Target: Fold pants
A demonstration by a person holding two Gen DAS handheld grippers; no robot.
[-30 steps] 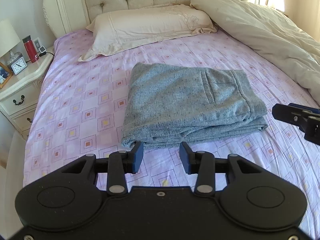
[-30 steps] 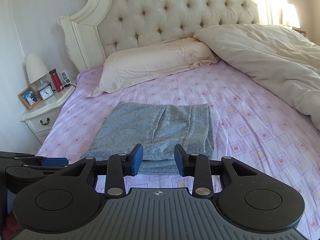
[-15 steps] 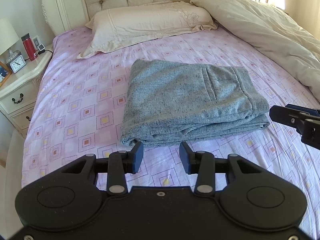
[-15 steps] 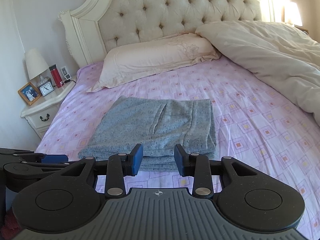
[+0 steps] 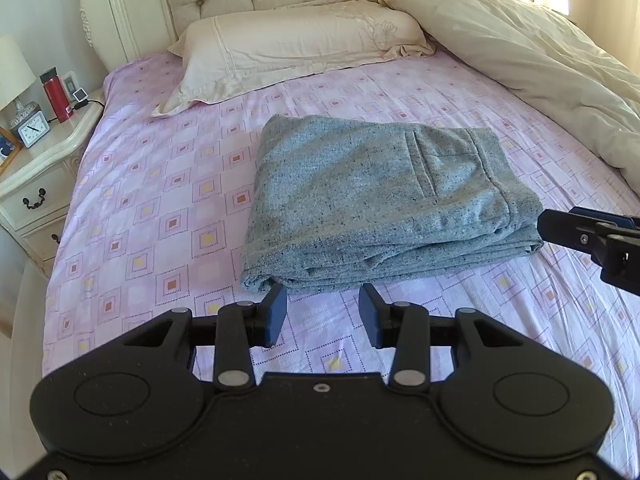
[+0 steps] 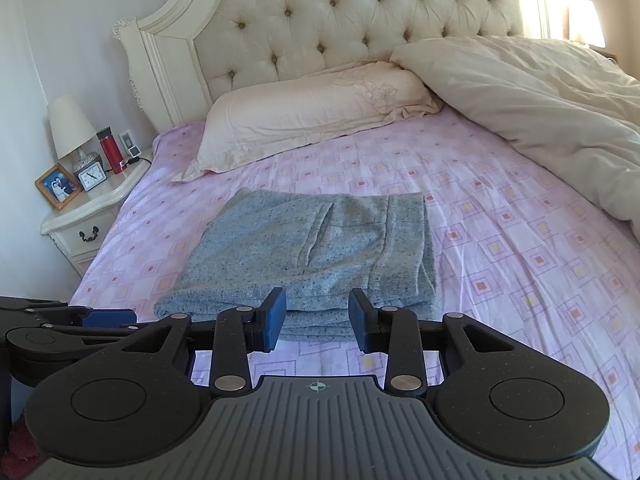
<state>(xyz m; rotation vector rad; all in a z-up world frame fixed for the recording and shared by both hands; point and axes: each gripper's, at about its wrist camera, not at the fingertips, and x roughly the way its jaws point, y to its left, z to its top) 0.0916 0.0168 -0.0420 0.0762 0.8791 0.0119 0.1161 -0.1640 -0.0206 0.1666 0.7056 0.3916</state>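
Note:
Grey speckled pants (image 5: 380, 200) lie folded into a flat stack on the pink patterned sheet (image 5: 160, 208), back pocket facing up. In the right wrist view the same pants (image 6: 312, 252) sit just beyond the fingers. My left gripper (image 5: 323, 312) hovers in front of the stack's near edge, open, with nothing between its blue pads. My right gripper (image 6: 317, 316) is also open and empty, held before the stack's near edge. The right gripper's tip (image 5: 592, 236) shows at the right edge of the left wrist view, close to the pants' right side.
A cream pillow (image 5: 296, 52) lies against the tufted headboard (image 6: 360, 12). A bunched cream duvet (image 5: 540, 72) covers the bed's right side. At the left stands a white nightstand (image 6: 88, 212) with a lamp, a clock, a red bottle and a photo frame.
Both views have shifted slightly: the pants sit a little lower and nearer in the right wrist view. The pants lie as before and both grippers stay open.

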